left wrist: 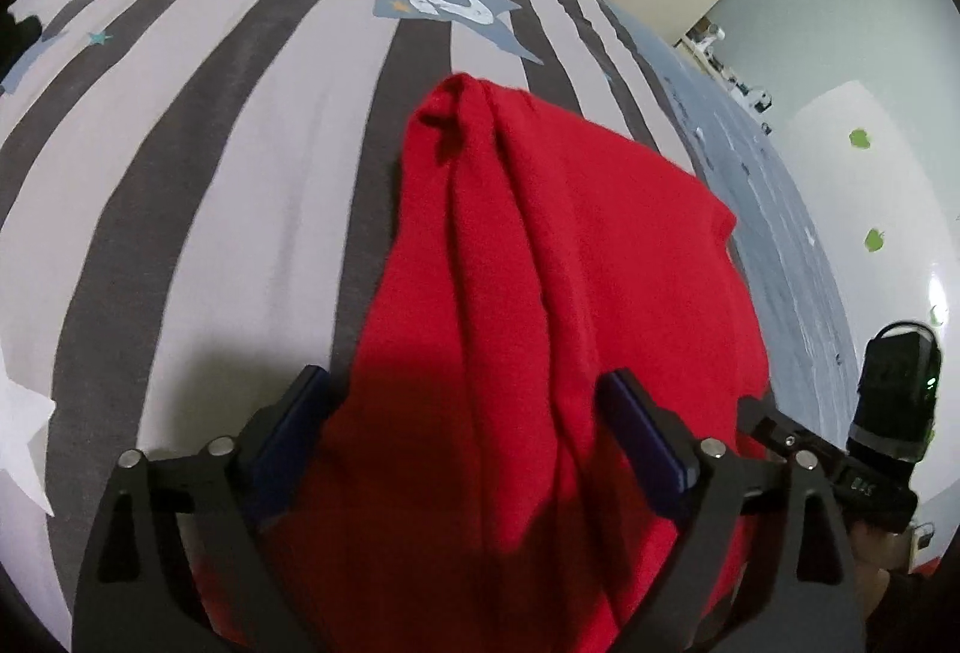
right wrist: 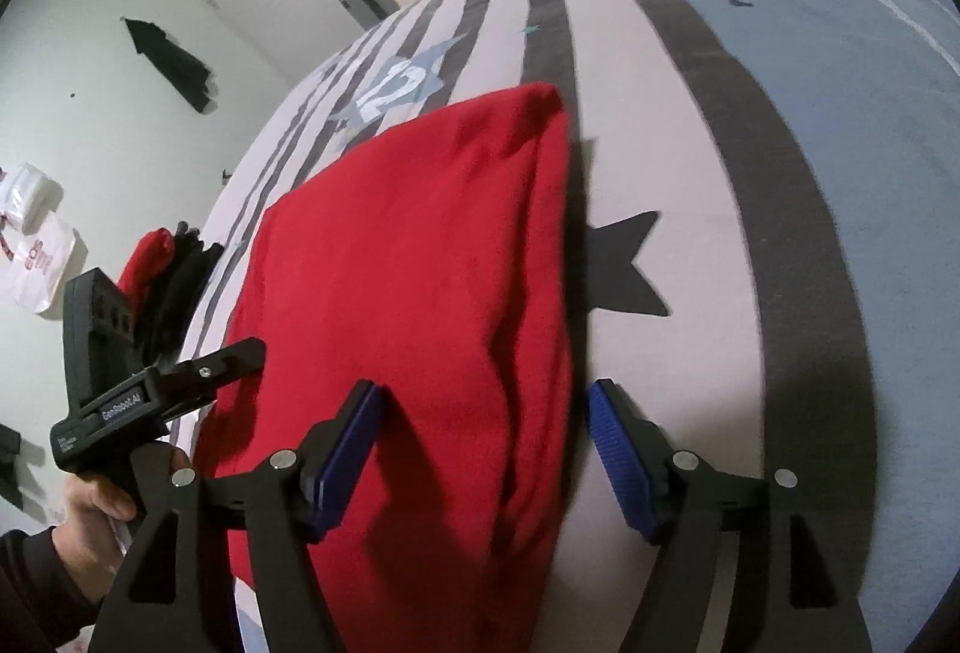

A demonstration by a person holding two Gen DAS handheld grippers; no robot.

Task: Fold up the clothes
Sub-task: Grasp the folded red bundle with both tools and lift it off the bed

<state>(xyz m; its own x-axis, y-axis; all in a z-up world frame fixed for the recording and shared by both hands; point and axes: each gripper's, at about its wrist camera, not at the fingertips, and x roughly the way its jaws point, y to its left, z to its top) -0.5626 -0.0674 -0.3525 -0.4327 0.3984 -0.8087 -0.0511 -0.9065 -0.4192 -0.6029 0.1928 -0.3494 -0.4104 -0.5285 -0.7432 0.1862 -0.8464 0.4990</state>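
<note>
The left gripper (left wrist: 465, 401) stands with its blue pads spread wide, the red garment (left wrist: 540, 293) bunched up between them but not pinched; the cloth rises in soft vertical folds away from the fingers and ends in a rounded hump on the bed. The right gripper (right wrist: 483, 413) is likewise spread apart; its left pad (right wrist: 348, 443) lies over the red cloth, its right pad (right wrist: 618, 449) sits just off the garment's edge above the bedspread (right wrist: 690, 173). From this side the garment (right wrist: 408, 263) lies as a thick folded slab, its right edge a plump fold casting a shadow on the cover. The left gripper also shows in the right view (right wrist: 150, 383), held in a hand (right wrist: 90, 503) with a dark sleeve, at the garment's far left edge. The bedspread is striped grey and pale, with a dark star (right wrist: 624, 263) just beside the garment and a "12" emblem (right wrist: 390, 89) beyond it; a small pile of red and black clothes (right wrist: 174, 263) lies at the bed's left edge.
</note>
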